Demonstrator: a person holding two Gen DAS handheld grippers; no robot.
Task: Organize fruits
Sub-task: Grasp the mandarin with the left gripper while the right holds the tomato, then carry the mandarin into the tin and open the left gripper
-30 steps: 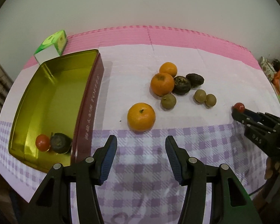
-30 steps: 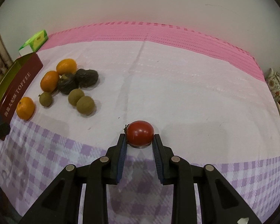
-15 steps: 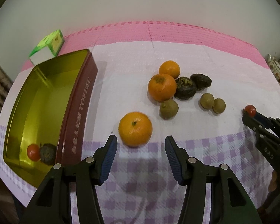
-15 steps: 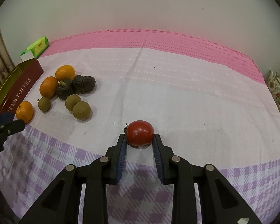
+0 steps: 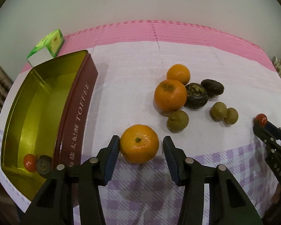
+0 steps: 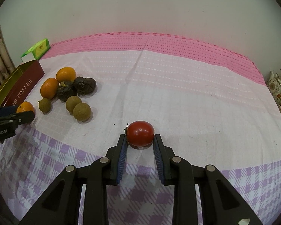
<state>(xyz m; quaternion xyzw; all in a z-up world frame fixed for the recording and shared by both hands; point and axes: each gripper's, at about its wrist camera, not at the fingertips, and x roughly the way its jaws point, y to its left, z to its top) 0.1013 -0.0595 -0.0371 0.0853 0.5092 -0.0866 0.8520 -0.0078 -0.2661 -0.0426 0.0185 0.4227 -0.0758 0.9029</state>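
A loose orange (image 5: 139, 144) lies on the cloth between the jaws of my left gripper (image 5: 141, 140), which are closing; a gap still shows at the right pad. My right gripper (image 6: 140, 138) is shut on a red tomato (image 6: 140, 133) resting on the cloth. The gold toffee tin (image 5: 73, 101) at the left holds a small tomato (image 5: 29, 162) and a dark wrinkled fruit (image 5: 44, 166). Behind the loose orange sits a cluster: two oranges (image 5: 170, 95), two dark fruits (image 5: 196, 95) and three green-brown fruits (image 5: 177, 121).
A green and white box (image 5: 46, 45) stands behind the tin near the wall. The tablecloth (image 6: 178, 86) runs pink at the back, white in the middle and purple-checked in front. A patterned pot (image 6: 277, 88) sits off the table's right edge.
My left gripper moved forward and down until the loose orange came between its jaws, which narrowed. The right gripper stayed where it was, still holding the tomato.
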